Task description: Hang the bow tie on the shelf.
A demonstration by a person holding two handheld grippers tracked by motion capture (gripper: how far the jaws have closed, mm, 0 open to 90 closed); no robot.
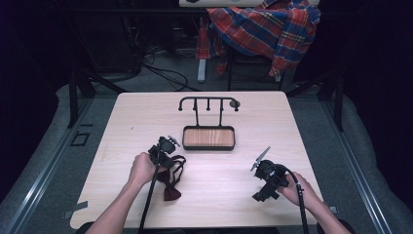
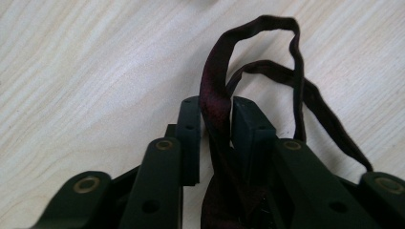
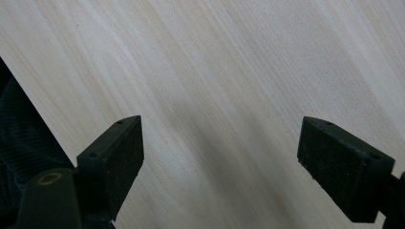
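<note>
A dark red bow tie (image 1: 171,188) with a thin strap lies on the pale wooden table (image 1: 219,170), near its front left. My left gripper (image 1: 167,161) stands over it, just in front of the stand. In the left gripper view the jaws of the left gripper (image 2: 217,109) are shut on the strap (image 2: 216,90), which loops up and away beyond the tips. My right gripper (image 1: 262,194) hovers at the front right, apart from the tie. In the right gripper view the right gripper (image 3: 219,143) is open wide with bare table between its jaws.
A black stand with a hooked top bar (image 1: 208,101) and a wood-floored tray (image 1: 208,138) sits at the table's middle back. Behind the table a plaid shirt (image 1: 263,29) hangs over a chair, with cables on the floor. The table's edge (image 3: 28,95) runs close to my right gripper.
</note>
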